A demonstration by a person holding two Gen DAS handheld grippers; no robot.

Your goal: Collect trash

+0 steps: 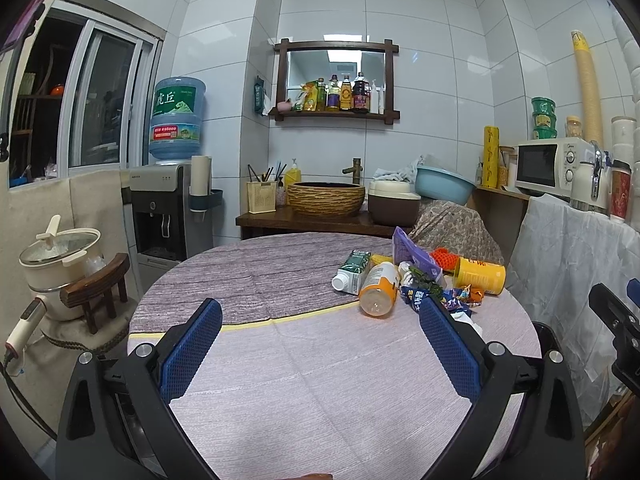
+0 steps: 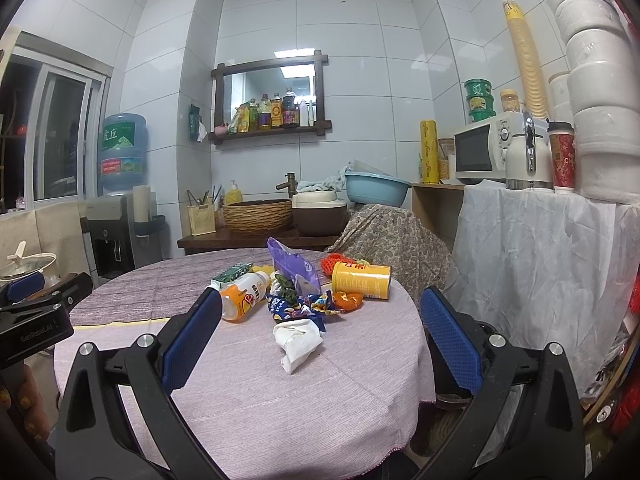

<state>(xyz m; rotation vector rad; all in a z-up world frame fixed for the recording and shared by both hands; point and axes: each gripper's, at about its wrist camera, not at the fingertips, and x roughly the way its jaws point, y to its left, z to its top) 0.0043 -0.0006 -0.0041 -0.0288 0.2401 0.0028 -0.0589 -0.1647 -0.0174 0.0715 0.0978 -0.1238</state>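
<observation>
A heap of trash lies on the round table (image 1: 320, 380), right of middle: an orange-label bottle (image 1: 378, 288), a green carton (image 1: 352, 272), a yellow can (image 1: 480, 276), a purple bag (image 1: 412, 256) and blue wrappers (image 1: 448, 300). My left gripper (image 1: 320, 312) is open and empty, short and left of the heap. In the right wrist view the bottle (image 2: 244, 296), the can (image 2: 362, 280), the wrappers (image 2: 300, 308) and a crumpled white tissue (image 2: 298, 342) lie ahead. My right gripper (image 2: 320, 304) is open and empty, just short of the tissue.
A covered chair (image 2: 388, 240) stands behind the table. A white-draped counter (image 2: 540, 260) with a microwave (image 2: 484, 152) is at the right. A dark bin rim (image 1: 548, 336) shows past the table's right edge. A water dispenser (image 1: 164, 208) and pot (image 1: 60, 256) stand left.
</observation>
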